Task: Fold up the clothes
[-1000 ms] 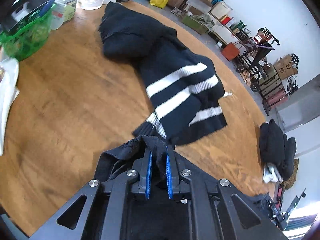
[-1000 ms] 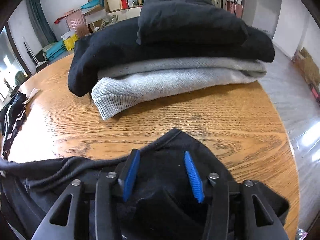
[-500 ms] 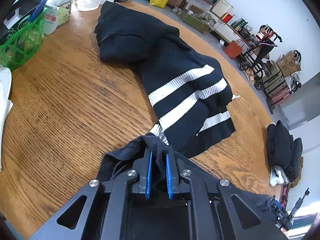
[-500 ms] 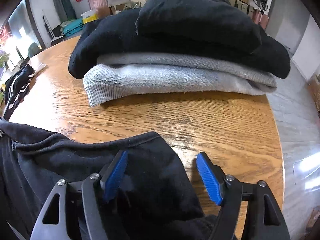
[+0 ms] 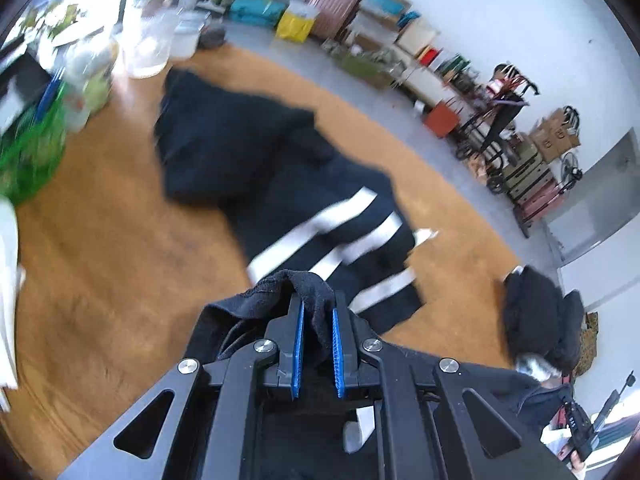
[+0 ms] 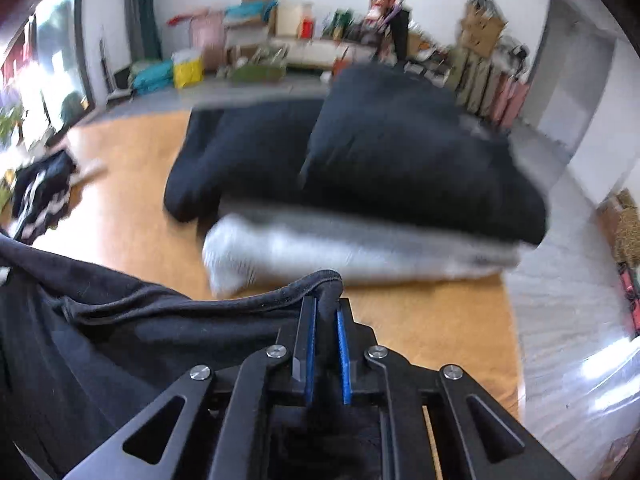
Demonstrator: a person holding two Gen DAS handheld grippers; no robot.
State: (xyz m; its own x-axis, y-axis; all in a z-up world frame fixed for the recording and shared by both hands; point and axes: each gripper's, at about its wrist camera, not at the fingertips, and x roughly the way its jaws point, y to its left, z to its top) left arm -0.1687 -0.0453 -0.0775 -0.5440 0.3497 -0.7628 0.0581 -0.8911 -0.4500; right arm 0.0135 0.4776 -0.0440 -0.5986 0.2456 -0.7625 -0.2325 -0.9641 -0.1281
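Black garment (image 6: 132, 332): dark jersey cloth with a stitched hem, held at two points and drooping between them. In the right wrist view the hem runs from the left border up to the blue pads, where a fold of it is pinched; the cloth fills the lower left of that view.

Right gripper (image 6: 325, 308): jaws have just closed, now nearly together, clamped on the hem fold.

Left gripper (image 5: 317, 310): jaws narrow, blue pads pressed on a bunched ridge of the same black cloth, which spills to the left of the fingers.

Wooden table (image 5: 100, 240): round top, bare oak-coloured grain to the left of the left gripper; its curved edge sweeps round ahead and to the right, floor beyond. In the right wrist view a bare strip lies just ahead of the fingers and to their right, ending at the rim.

Striped black sweater (image 5: 332, 224): spread flat just ahead of the left gripper, white bands nearest the fingertips, its bottom edge near the table rim.

Stack of folded clothes (image 6: 360, 184): ahead of the right gripper; two black items over a grey knit, the grey cuff nearest the fingers.

Green basket (image 5: 28, 152): far left of the left gripper, at the table's edge, blurred.
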